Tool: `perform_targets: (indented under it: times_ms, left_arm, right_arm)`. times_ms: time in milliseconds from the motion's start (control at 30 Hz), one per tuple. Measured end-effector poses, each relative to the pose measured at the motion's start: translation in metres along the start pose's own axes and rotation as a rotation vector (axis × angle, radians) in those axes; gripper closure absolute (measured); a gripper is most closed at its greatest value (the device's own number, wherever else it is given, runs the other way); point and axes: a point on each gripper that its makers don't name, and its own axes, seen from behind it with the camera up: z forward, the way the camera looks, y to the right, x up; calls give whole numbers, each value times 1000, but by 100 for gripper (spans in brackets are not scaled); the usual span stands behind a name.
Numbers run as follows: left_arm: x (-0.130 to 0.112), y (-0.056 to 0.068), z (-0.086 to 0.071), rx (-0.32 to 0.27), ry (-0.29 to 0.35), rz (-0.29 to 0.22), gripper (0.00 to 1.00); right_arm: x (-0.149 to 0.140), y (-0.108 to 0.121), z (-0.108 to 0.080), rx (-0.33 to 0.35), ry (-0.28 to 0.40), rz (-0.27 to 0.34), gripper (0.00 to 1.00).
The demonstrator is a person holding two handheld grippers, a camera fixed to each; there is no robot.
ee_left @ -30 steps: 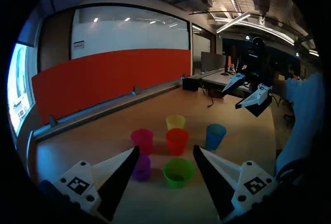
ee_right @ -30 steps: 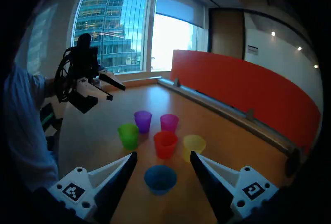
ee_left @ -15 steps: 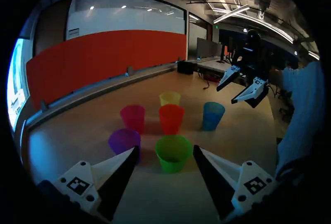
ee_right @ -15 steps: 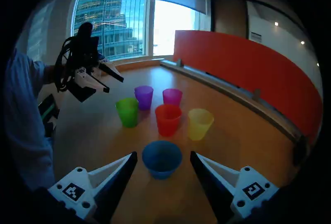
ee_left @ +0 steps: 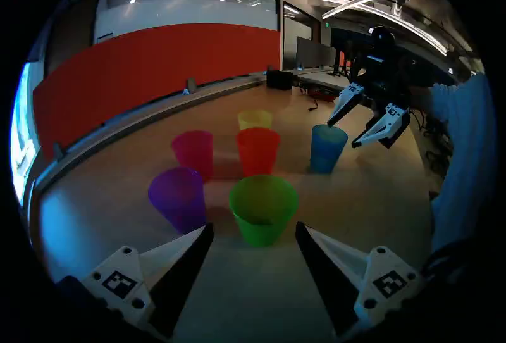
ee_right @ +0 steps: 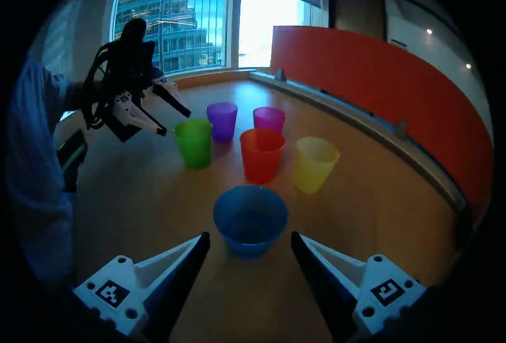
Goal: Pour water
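Cups in the left gripper view: six, all upright on the counter [ee_left: 379, 197], in a close cluster. The left tongs [ee_left: 253, 229] are open and hold nothing. The green cup [ee_left: 263, 207] stands just ahead of their tips, centred on the gap. The purple cup [ee_left: 178, 196] is just beside it, with the pink cup [ee_left: 193, 152], red cup [ee_left: 258, 150] and yellow cup [ee_left: 255, 119] behind. Farther off, the right tongs [ee_left: 342, 135] hang spread by the blue cup [ee_left: 327, 147], apparently not touching it.

Right gripper view: the right tongs are open and empty, and the blue cup [ee_right: 250, 219] sits just beyond their tips. The left tongs show near the green cup with jaws apart.

Contents: whether any cup holds water cannot be told.

Handling, as a judgement: the cups look like thin, smooth plastic, so light and easily squashed. Take hold across the upper wall, below the rim, where the taper resists slipping. Use moderate pressure and keep the cup upright until it is over the receiving cup.
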Motion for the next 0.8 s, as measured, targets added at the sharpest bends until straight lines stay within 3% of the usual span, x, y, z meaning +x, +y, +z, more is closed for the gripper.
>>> perform_targets:
  times_ms: [800]
  left_arm:
    - [1,9,43,-49,-38,16,4]
  right_arm:
    - [5,-2,37,17,-28,-6,1]
